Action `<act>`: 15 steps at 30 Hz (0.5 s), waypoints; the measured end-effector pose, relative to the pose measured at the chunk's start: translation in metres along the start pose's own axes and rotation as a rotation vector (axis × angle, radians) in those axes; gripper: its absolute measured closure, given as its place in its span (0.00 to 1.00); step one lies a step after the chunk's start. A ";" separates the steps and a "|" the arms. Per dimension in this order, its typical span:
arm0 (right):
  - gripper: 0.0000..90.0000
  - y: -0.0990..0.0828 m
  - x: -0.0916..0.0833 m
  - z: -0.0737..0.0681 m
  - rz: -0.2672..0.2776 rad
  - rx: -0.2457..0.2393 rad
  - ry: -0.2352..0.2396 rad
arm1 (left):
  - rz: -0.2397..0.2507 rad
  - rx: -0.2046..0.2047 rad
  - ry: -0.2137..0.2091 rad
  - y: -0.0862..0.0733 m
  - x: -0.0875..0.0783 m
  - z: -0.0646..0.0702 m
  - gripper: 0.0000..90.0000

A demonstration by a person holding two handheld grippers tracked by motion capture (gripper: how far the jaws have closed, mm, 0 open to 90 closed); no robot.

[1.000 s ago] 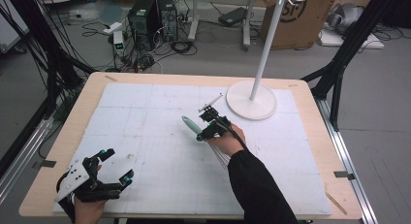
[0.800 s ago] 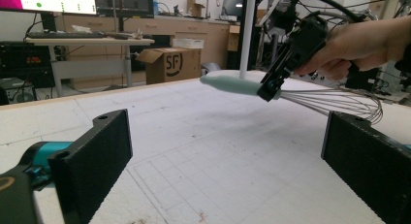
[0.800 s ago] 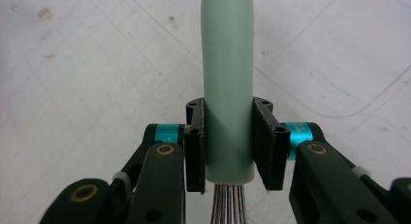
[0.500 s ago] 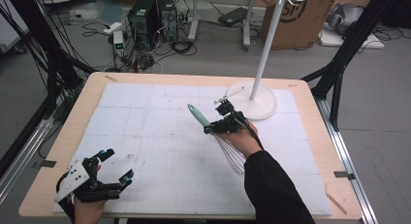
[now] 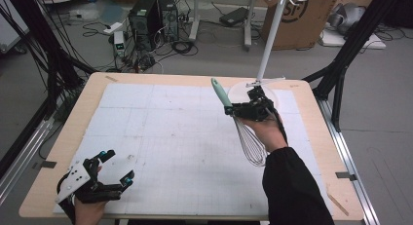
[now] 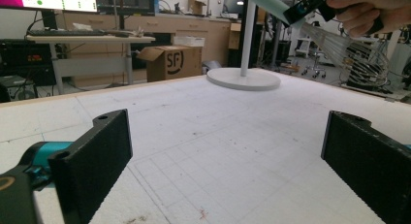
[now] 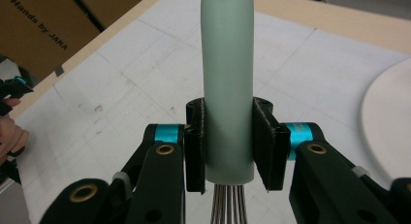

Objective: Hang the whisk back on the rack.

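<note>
A whisk [image 5: 253, 142] with a pale green handle [image 7: 227, 78] and a wire head is held above the white mat, handle pointing up and away, wires hanging toward the person. My right gripper [image 5: 233, 109] is shut on the handle near the wires; in the right gripper view [image 7: 228, 149] both pads press its sides. The whisk [image 6: 349, 52] also appears high at the right of the left gripper view. My left gripper [image 5: 117, 169] rests at the mat's near left corner, jaws wide open with nothing between them [image 6: 225, 151].
A white stand with a round base [image 5: 243, 91] and a tall pole [image 5: 270, 35] sits at the far right of the gridded white mat [image 5: 160, 127]. The wooden table edge [image 5: 336, 152] frames the mat. Cardboard boxes, cables and computers lie on the floor beyond.
My right gripper has lifted the whisk and carried it farther away and to the right, toward the stand's base. The left gripper has stayed where it was.
</note>
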State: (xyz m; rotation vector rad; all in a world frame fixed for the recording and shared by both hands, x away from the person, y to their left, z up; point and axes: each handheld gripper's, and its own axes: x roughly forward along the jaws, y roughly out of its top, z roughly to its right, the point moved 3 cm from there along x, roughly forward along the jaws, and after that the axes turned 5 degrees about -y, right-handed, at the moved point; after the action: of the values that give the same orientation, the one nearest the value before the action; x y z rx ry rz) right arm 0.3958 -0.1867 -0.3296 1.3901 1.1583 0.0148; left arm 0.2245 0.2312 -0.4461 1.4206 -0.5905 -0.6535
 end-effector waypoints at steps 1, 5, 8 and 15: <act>0.77 0.002 -0.004 0.001 0.009 -0.001 -0.001 | 0.000 0.001 0.000 0.000 0.000 0.000 0.05; 0.77 0.009 -0.017 0.004 0.053 0.015 0.002 | 0.001 -0.002 0.000 0.000 0.000 0.000 0.05; 0.77 0.012 -0.022 0.005 0.068 0.013 -0.004 | -0.005 0.001 -0.003 0.000 0.000 0.000 0.05; 0.77 0.023 -0.042 0.007 0.126 0.019 -0.019 | -0.005 -0.002 -0.002 -0.001 0.001 0.000 0.05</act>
State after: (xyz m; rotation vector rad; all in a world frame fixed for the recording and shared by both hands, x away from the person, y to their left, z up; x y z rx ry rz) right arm 0.3931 -0.2112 -0.2875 1.4750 1.0564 0.0806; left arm 0.2250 0.2303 -0.4470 1.4204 -0.5876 -0.6595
